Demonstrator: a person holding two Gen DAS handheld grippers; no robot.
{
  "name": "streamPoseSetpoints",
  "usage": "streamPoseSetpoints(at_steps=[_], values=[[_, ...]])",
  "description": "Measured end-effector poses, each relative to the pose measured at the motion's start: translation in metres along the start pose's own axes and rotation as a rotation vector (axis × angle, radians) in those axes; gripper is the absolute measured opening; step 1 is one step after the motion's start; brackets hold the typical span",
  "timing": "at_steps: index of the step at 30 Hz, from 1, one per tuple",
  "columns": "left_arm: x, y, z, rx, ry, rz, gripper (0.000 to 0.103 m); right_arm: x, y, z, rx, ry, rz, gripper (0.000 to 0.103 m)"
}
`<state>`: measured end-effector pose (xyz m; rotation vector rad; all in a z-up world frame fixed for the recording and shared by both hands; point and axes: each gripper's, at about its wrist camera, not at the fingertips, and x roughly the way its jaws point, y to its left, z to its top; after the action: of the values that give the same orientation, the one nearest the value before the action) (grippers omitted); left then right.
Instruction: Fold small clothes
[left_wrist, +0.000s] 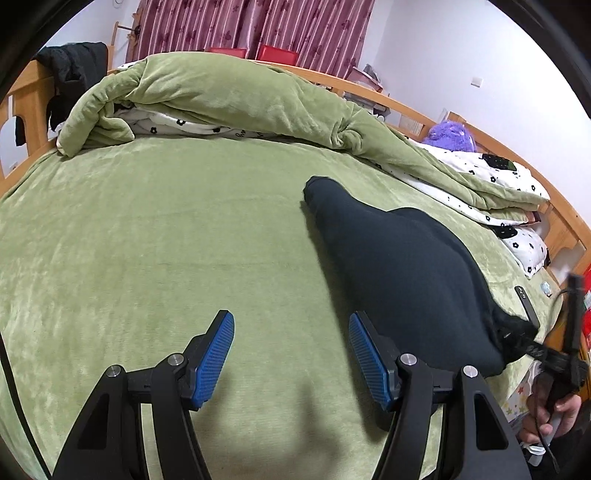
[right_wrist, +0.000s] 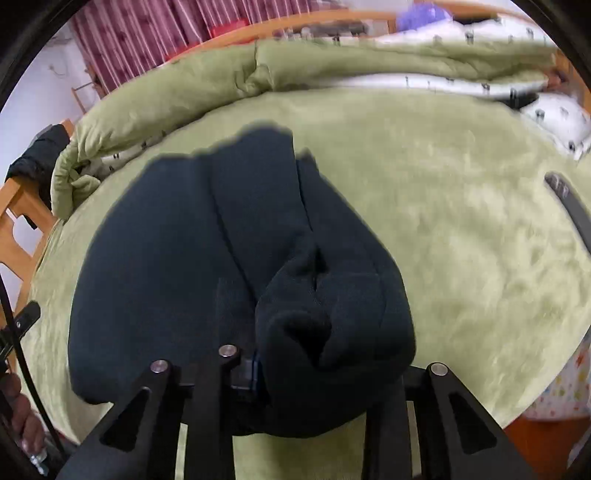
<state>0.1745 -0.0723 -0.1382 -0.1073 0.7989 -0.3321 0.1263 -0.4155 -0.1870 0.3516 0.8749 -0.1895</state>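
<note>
Green bedsheet (left_wrist: 147, 240) beneath rumpled quilt (left_wrist: 221, 85); left gripper (left_wrist: 291, 354) spread, right gripper (right_wrist: 314, 369) pinching dark garment (right_wrist: 229, 258).

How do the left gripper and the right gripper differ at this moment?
The left gripper is open, its blue fingers apart above the bare green bedspread; the right gripper is shut on the dark garment. The left one holds nothing, while bunched cloth hides the right one's fingers. Both share the same black frame.
</note>
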Motion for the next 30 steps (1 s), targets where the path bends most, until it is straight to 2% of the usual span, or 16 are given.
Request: streamPoseSetpoints(at_steps=[1,3,7,9,12,14,18,20,21,24,27,30], values=[[0.0,-0.001,0.0,0.0,-0.001,-0.005,0.063,-0.009,0.0,0.002,-0.006,-0.039,-0.019,0.044],[-0.001,-0.005,0.001,0.007,-0.001,-0.012,0.063,-0.03,0.001,0.007,-0.006,-0.122,-0.047,0.055],[0.007,-0.015,-0.003,0.033,0.028,-0.041,0.063,-0.05,0.009,0.023,-0.069,-0.188,-0.06,0.055],[0.011,-0.02,-0.004,0.047,0.042,-0.05,0.063,-0.05,0.015,0.035,-0.12,-0.189,-0.058,0.055],[0.017,-0.029,-0.007,0.069,0.058,-0.052,0.063,-0.032,0.025,0.05,-0.197,-0.136,-0.026,0.049],[0.019,-0.032,-0.007,0.077,0.061,-0.044,0.063,-0.01,0.028,0.051,-0.232,-0.075,-0.038,0.042],[0.021,-0.036,-0.006,0.078,0.058,-0.027,0.063,0.027,0.018,0.043,-0.203,0.024,-0.026,0.038],[0.023,-0.036,-0.006,0.075,0.053,-0.014,0.063,0.032,0.017,0.04,-0.198,0.038,-0.004,0.029],[0.023,-0.036,-0.005,0.073,0.051,-0.006,0.063,0.031,0.02,0.039,-0.217,0.03,0.012,0.014],[0.025,-0.035,-0.002,0.067,0.048,0.011,0.063,0.017,0.021,0.039,-0.236,-0.045,0.034,0.01],[0.027,-0.034,0.0,0.055,0.046,0.022,0.063,-0.01,0.009,0.042,-0.196,-0.163,0.109,0.009],[0.026,-0.033,0.001,0.049,0.044,0.022,0.063,-0.025,-0.002,0.045,-0.147,-0.244,0.171,0.009]])
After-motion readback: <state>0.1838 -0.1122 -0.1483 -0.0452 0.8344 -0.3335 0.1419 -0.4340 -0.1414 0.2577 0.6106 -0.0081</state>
